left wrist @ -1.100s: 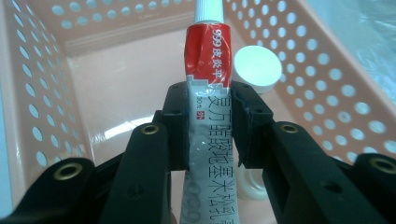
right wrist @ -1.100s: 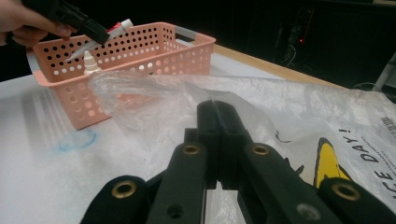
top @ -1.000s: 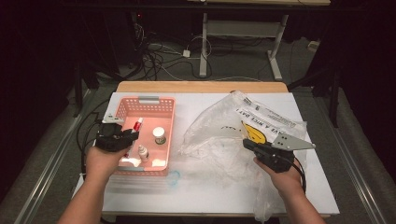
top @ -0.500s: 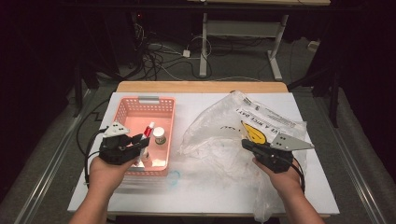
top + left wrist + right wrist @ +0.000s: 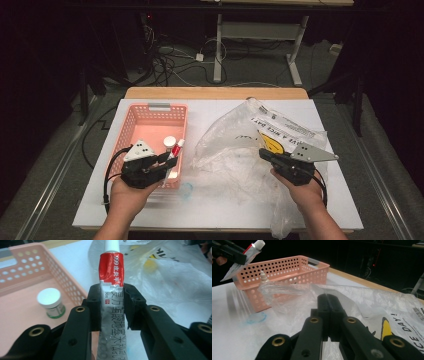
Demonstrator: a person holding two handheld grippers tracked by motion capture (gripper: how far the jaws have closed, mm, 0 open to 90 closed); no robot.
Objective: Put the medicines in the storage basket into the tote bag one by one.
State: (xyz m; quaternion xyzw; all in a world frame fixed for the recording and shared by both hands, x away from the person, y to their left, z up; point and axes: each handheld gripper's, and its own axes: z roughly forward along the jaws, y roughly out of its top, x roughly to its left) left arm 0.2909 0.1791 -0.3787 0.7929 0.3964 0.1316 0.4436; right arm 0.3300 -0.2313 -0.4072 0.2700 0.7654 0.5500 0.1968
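While the tube hangs over the basket rim, a slip is the worry

Left gripper (image 5: 111, 307) pinches the red-and-silver tube (image 5: 111, 302) at mid-body, cap forward, above the near right edge of the pink basket (image 5: 150, 112); a soft tube could squash or slide out, I judge; right gripper (image 5: 329, 315) has its jaws pressed together on the clear plastic bag (image 5: 240, 150) lying on the table (image 5: 210, 210); tugging might drag the bag against the basket.

A white table (image 5: 215, 210) bears a pink basket (image 5: 150, 117), a clear plastic bag (image 5: 235, 150) and a small blue cap (image 5: 186, 189).
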